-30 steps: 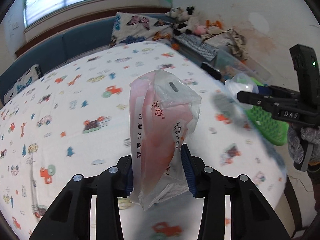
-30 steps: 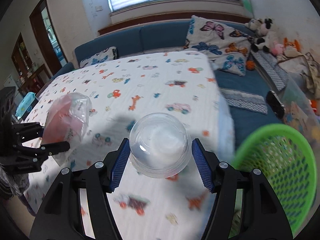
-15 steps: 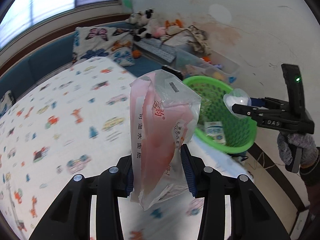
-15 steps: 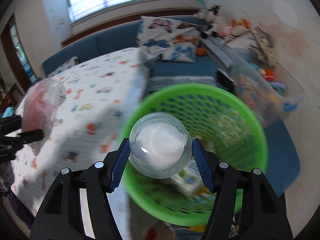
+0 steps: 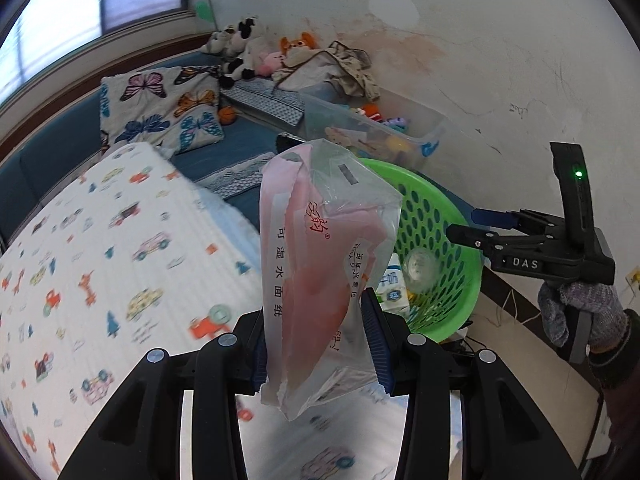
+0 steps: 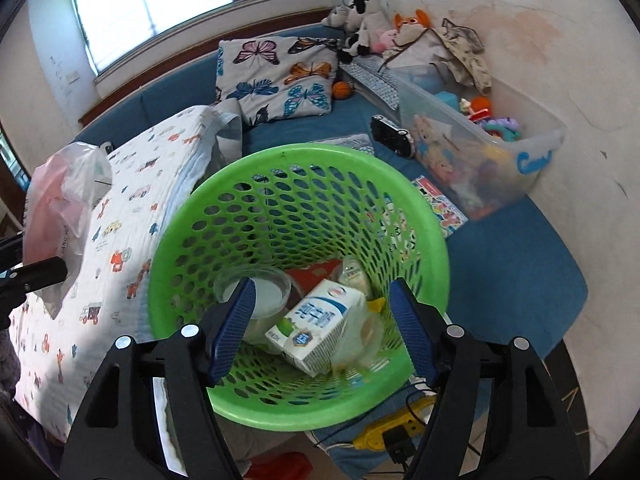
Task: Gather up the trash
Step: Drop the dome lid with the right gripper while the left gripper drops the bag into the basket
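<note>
In basket (image 6: 240, 196): clear cup (image 6: 256, 292)

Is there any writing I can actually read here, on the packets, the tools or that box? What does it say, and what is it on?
"DAS": white letters on the right gripper.
"可湿水面纸": down the pink plastic packet held in the left gripper; its red brand mark and smaller print are not legible.
Milk carton in the green basket: blue Chinese characters, too blurred to read.
Clear toy bin: blue lettering, partly hidden, unreadable.

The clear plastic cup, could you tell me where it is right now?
In the right wrist view, the clear plastic cup lies inside the green basket, at its bottom left beside the milk carton.
</note>
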### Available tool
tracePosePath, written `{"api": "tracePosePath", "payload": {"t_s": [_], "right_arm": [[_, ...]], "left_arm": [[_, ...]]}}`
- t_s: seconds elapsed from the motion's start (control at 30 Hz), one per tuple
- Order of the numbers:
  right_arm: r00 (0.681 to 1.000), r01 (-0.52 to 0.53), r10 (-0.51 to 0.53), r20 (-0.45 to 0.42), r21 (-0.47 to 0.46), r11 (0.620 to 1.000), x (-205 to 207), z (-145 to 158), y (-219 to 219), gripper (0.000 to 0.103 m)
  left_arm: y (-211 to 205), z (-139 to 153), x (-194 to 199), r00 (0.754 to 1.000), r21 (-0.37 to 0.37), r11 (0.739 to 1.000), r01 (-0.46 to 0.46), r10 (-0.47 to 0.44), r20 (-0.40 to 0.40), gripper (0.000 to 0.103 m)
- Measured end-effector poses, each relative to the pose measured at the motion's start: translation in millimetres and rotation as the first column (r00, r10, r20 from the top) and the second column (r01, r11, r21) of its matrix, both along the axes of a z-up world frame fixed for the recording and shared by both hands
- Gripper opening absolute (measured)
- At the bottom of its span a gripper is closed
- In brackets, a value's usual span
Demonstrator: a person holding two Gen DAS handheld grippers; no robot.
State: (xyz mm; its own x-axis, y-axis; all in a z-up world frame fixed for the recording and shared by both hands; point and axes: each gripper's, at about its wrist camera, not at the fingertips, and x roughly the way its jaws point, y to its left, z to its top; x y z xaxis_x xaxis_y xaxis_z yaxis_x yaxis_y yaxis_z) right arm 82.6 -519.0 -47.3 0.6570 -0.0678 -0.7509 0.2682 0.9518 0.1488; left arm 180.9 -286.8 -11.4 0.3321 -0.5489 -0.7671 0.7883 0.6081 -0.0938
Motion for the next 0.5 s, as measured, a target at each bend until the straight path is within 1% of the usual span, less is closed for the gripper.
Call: {"api": "tracePosePath", "payload": {"t_s": [0.1,0.17,0.3,0.43,0.5], "right_arm": [[1.000,0.008,-0.008,0.013,0.006,1.000,-7,3,-2,0.074],[1.000,0.010,-0.010,0.021,0.009,1.000,-12,6,-4,0.074],[0.999,0.010,-0.010,0.037,0.005,1.000,-23,13,-3,0.079],[0.999,0.011,-0.011,0.050,-0.005,1.000,-33,18,-2,0.080],[0.999,0.011,-0.011,0.052,-0.006,1.000,-37,19,-1,0.080]], "left_arm": [[-17,-3,0,1.000,0.011,1.000,0.020,-0.020,-0.004,0.040],[-27,-6,0,1.000,0.019,0.999,0.030,-0.030,-0.007,0.040],[-50,-16,2,0.998,0.033,0.998,0.045,-0.044,-0.033,0.040],[-71,-26,4,0.997,0.054,0.997,0.055,-0.052,-0.053,0.042],[-80,-30,5,0.997,0.063,0.996,0.060,-0.056,-0.060,0.046]]}}
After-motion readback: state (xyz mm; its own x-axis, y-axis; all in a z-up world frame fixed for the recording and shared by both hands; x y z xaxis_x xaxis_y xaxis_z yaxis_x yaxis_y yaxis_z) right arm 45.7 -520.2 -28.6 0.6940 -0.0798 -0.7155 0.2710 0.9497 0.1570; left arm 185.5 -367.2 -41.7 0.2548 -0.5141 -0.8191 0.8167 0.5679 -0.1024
